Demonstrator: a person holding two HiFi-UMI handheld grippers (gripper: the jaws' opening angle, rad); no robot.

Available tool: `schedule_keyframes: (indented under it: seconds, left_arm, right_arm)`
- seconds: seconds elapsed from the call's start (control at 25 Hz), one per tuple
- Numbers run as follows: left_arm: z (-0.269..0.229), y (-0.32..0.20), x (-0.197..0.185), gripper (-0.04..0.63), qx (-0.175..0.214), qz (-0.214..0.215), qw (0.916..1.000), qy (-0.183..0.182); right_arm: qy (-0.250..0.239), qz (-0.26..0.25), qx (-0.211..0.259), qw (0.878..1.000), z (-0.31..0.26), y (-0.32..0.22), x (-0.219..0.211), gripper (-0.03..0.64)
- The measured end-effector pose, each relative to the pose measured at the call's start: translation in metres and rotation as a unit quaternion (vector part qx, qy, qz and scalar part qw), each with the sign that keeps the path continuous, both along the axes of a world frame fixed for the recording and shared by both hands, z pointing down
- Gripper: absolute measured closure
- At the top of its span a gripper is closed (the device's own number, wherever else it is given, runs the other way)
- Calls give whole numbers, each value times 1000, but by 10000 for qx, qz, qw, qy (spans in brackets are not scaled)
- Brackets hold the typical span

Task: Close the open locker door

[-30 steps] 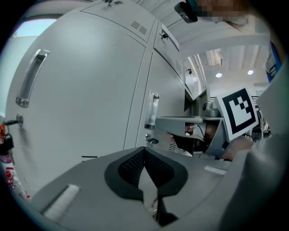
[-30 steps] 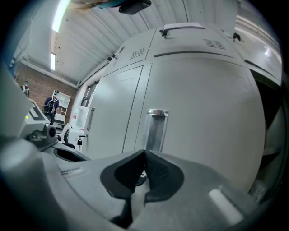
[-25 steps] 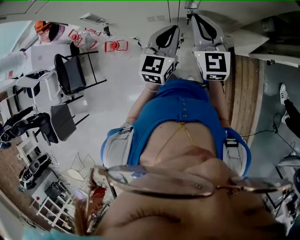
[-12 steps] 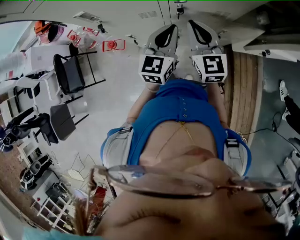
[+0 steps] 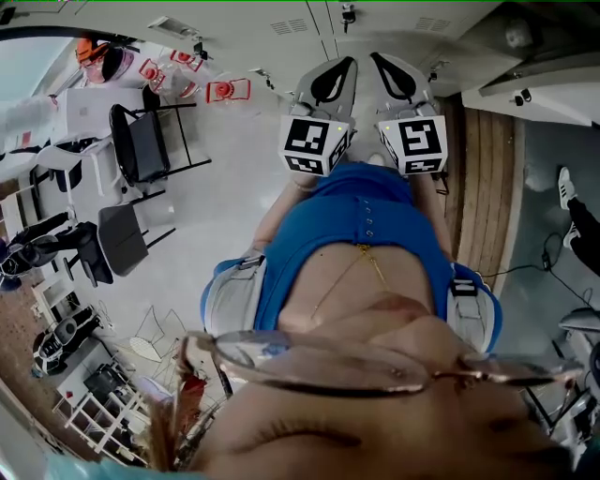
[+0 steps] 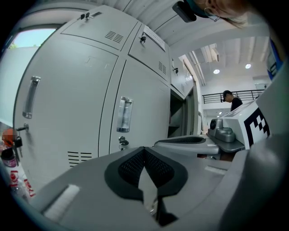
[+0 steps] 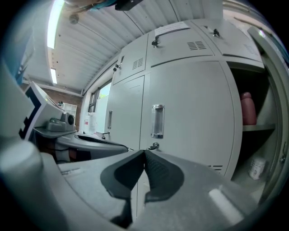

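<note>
Tools first: in the head view the left tool and right tool sit side by side in front of the person, both aimed at the row of lockers, probably lining up for a push.

Left tool view: jaws pressed together, nothing in them, and the open locker is off to its right.

Right tool view: jaws are together and empty too. The open locker shows shelves and a pinkish bottle, and its door looks swung out at the far right edge, well clear of the tool. No grip needed for a shove.
</note>
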State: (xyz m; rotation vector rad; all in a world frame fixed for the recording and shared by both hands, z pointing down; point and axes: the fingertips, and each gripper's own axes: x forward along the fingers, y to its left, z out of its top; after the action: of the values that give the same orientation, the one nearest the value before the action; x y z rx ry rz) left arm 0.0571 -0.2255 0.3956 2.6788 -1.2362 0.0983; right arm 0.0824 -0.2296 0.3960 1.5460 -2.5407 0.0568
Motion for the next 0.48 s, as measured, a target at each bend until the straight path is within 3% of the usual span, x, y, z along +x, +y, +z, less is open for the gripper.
schedule_keyframes:
  seconds: [0.48]
  left_arm:
    - [-2, 29, 9, 597, 46, -228, 9997, -6]
  right_arm:
    - [68, -315, 17, 9995, 1, 32, 0, 614]
